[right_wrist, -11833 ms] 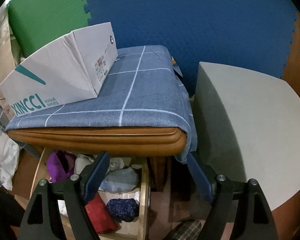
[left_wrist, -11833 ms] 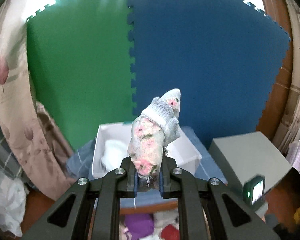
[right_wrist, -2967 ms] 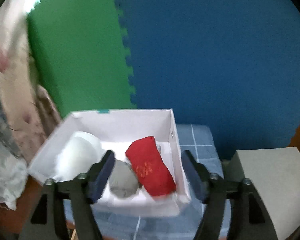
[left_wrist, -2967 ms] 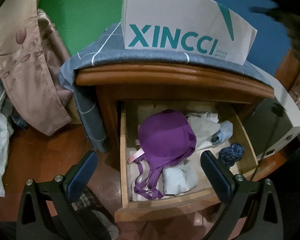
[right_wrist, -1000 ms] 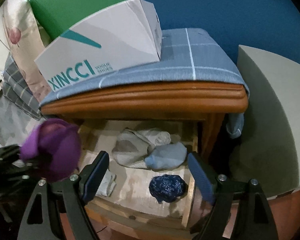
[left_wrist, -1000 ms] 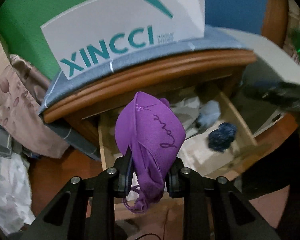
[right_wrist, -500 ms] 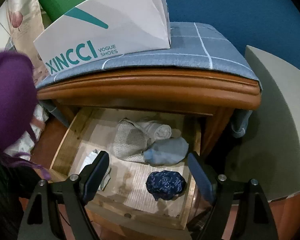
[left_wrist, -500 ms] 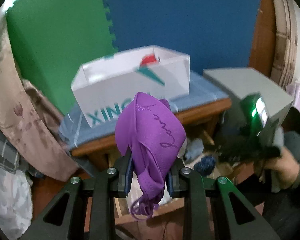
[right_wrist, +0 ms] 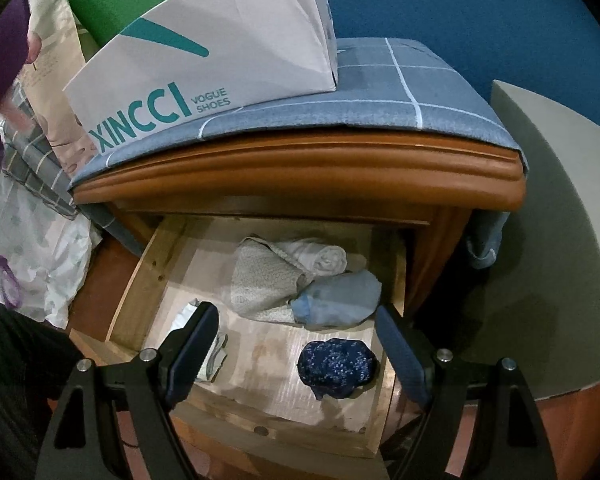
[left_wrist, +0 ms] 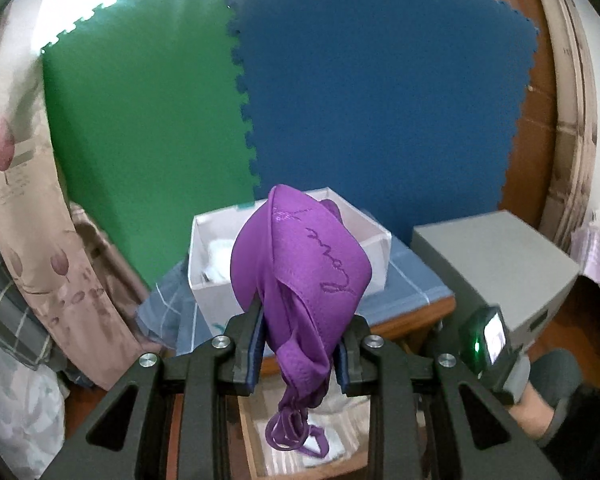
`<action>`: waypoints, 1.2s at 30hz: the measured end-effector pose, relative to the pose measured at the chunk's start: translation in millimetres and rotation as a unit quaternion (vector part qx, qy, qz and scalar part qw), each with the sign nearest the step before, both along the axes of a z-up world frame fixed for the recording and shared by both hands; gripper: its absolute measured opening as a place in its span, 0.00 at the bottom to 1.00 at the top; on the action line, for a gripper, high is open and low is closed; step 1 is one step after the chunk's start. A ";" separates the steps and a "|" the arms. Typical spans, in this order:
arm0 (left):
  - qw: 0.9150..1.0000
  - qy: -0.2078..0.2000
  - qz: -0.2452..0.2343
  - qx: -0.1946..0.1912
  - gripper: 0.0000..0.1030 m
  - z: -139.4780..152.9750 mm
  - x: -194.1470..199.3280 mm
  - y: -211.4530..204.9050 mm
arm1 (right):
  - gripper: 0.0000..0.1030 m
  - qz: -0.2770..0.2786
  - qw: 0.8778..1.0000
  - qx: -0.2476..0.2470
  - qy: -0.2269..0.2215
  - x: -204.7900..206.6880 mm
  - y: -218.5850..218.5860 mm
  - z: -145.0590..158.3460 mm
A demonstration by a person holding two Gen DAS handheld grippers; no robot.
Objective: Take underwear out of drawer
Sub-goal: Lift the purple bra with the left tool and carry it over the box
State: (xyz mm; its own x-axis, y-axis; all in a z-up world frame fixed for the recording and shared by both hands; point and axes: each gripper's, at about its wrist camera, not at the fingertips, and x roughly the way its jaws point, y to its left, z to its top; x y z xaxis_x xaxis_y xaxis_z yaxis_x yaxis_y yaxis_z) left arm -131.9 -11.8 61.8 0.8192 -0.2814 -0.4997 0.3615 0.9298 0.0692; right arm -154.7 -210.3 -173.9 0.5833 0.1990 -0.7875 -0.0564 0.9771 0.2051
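A purple padded underwear piece (left_wrist: 300,272) is pinched between the pads of my left gripper (left_wrist: 300,320), its straps dangling below the jaws. It hangs high in front of the open white shoe box (left_wrist: 374,240), which holds something white. In the right wrist view the same purple piece (right_wrist: 0,52) shows at the far left edge. My right gripper (right_wrist: 296,344) stands open above the pulled-out wooden drawer (right_wrist: 140,276), touching nothing. In the drawer lie a dark blue speckled bundle (right_wrist: 336,364), a light blue bundle (right_wrist: 340,296), a grey-white roll (right_wrist: 264,276) and a small white piece (right_wrist: 188,316).
The shoe box (right_wrist: 220,60) rests on a blue checked cloth (right_wrist: 400,92) covering the nightstand. A grey cabinet (left_wrist: 500,256) stands to its right. A floral curtain (left_wrist: 20,220) hangs at the left. Green and blue foam mats (left_wrist: 380,100) cover the wall. A person's slippered foot (left_wrist: 552,384) is at lower right.
My left gripper has risen with the purple piece from the drawer's level to above the shoe box, tilting up toward the wall. The right gripper has stayed over the drawer.
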 end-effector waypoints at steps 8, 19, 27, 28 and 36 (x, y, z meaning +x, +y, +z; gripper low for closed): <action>0.998 -0.055 0.023 -0.021 0.25 45.4 12.5 3.6 | 0.81 0.004 1.000 0.005 0.002 -0.2 2.3 -0.6; 0.990 -0.131 0.030 -0.049 0.27 113.9 48.5 -9.2 | 0.81 0.011 1.000 0.009 0.006 0.0 4.6 -1.5; 0.989 -0.141 0.037 -0.025 0.27 126.7 99.4 -32.2 | 0.81 0.016 1.000 0.014 0.006 0.5 4.1 -1.4; 0.989 -0.140 0.039 -0.024 0.27 125.2 102.9 -33.4 | 0.81 0.016 1.000 0.015 0.006 0.6 4.1 -1.6; 0.989 -0.140 0.053 -0.011 0.27 109.4 145.5 -43.7 | 0.81 0.019 1.000 0.022 0.010 2.2 4.9 -3.1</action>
